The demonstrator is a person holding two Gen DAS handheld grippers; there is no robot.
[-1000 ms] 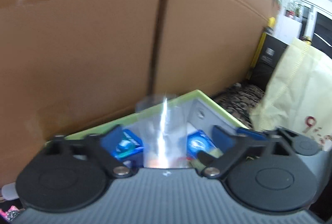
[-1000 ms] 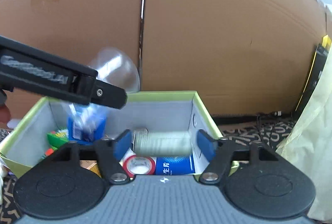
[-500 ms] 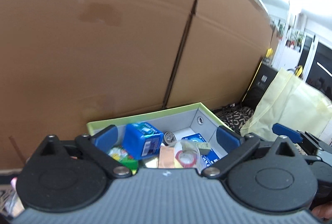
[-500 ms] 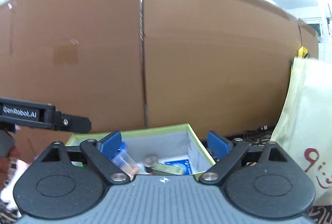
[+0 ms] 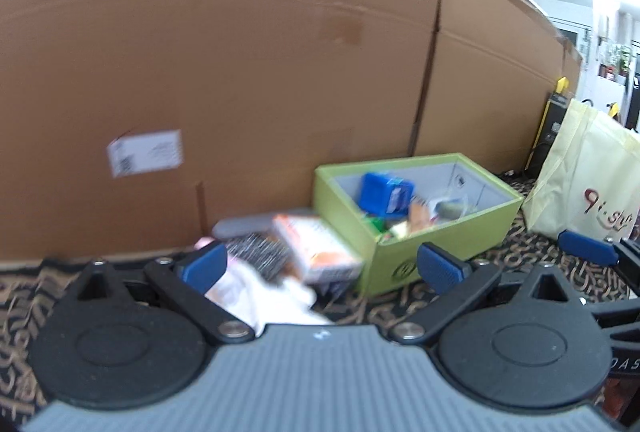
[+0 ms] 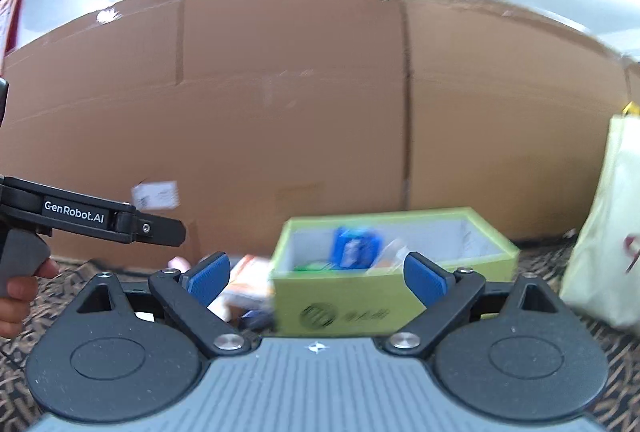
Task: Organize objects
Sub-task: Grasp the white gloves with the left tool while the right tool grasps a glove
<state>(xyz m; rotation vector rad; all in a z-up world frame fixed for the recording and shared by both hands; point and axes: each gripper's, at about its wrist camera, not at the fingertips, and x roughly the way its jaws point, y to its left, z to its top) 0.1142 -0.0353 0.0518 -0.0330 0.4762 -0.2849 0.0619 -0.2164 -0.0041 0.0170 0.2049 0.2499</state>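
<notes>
- Both grippers are seen drawn back from the green box [image 5: 420, 232], which stands on a patterned carpet [image 5: 520, 260] against a wall of brown cardboard [image 5: 240, 71].
- The left gripper [image 5: 322, 268] is held with its fingers spread wide and nothing between them; the right gripper [image 6: 316, 274] is likewise empty, its fingers having just been opening and now standing wide apart.
- The box is already partly filled: a blue carton [image 5: 384, 193] is propped inside among smaller, blurred packets.
- Loose things lie beside the box, to its left in the left wrist view: an orange-and-white packet [image 5: 316, 248] just beside the box wall, a dark bristled item [image 5: 260, 258] and a white crumpled thing [image 5: 264, 292] nearest the left fingers.
- The step in hand is judged to be the reach for the next loose item; it would be done well if one piece were singled out, the fingers lowered squarely over its narrow sides, and the neighbours left undisturbed.
- The pile is crowded, so a clean grasp may be hindered by overlap.
- A cream bag [image 5: 588, 175] stands on the box's far side, well clear of the pile.
</notes>
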